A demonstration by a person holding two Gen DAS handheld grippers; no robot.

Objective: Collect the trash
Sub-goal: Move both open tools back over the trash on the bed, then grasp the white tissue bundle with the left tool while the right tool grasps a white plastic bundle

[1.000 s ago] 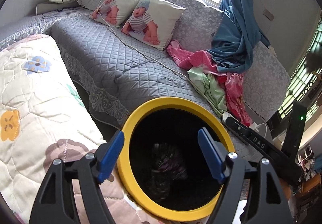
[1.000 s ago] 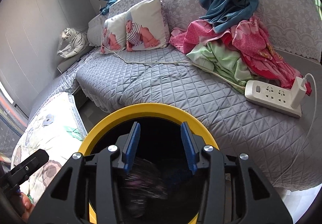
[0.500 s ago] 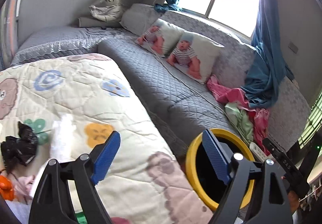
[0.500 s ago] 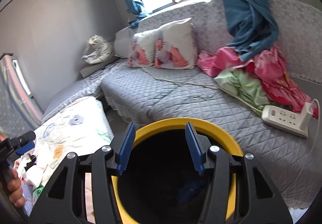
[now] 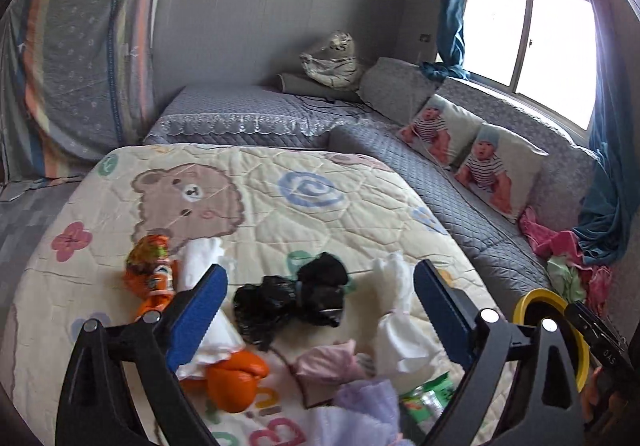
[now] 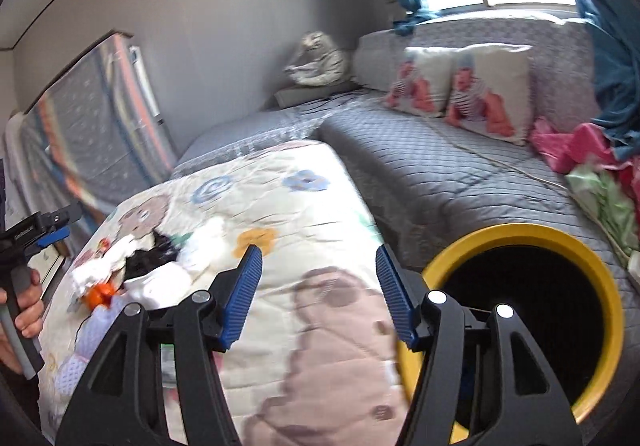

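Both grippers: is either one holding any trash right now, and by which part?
Nothing is held. The left gripper has been opening above the black bag on the quilt; the right gripper has been opening too, nothing between its fingers.

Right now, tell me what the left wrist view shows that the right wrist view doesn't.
Only the left wrist view shows the green wrapper and pink crumpled paper near the open, empty left gripper, and the orange snack wrapper sharply.

Only the right wrist view looks into the dark mouth of the yellow-rimmed bin, beside the open, empty right gripper, whose jaws have just been opening.

Both show the cartoon quilt, the black plastic bag, white tissues and the baby-print cushions.
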